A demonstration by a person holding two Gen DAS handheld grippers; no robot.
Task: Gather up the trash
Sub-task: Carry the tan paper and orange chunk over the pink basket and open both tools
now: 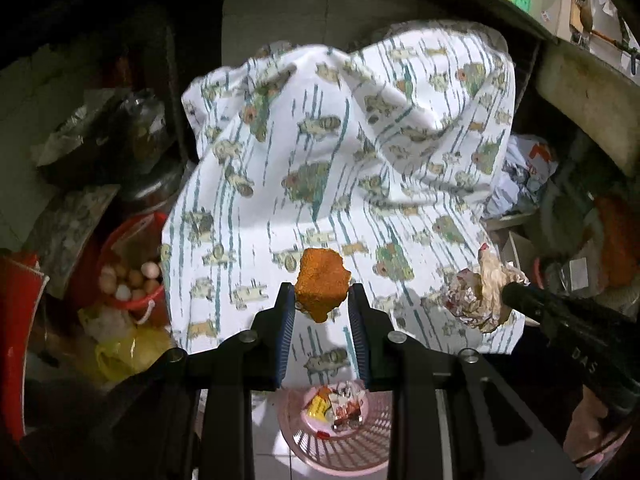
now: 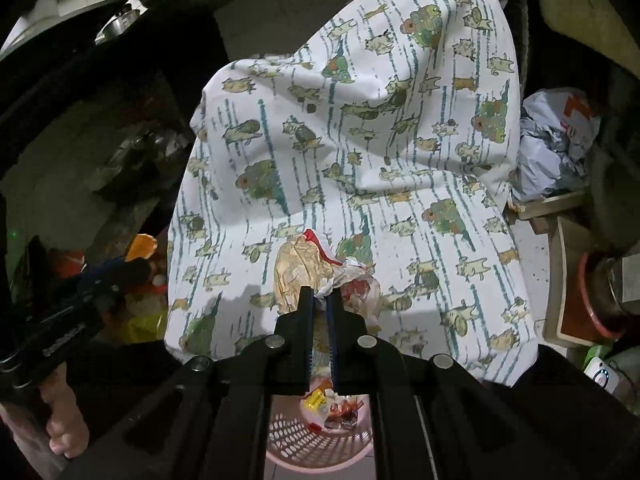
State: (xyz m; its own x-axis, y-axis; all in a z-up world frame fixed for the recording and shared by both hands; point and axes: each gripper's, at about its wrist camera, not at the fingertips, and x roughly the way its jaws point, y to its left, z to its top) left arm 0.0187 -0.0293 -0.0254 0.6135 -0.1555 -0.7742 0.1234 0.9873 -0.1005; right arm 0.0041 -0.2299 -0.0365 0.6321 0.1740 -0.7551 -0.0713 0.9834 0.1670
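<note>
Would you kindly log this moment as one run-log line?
left gripper: shut on orange chunk | right gripper: shut on crumpled wrapper | pink basket: below, holds wrappers

Cluttered home kitchen/storage corner; red bucket w/ eggs (image 1: 128, 280); steel pot (image 2: 120, 26) on shelf; plastic bags (image 1: 524, 172); tiled floor.

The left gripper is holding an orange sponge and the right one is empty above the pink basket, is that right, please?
Not quite: the right gripper is not empty. The right wrist view shows it shut on a crumpled wrapper. The left gripper does hold the orange sponge, above the pink basket.
</note>
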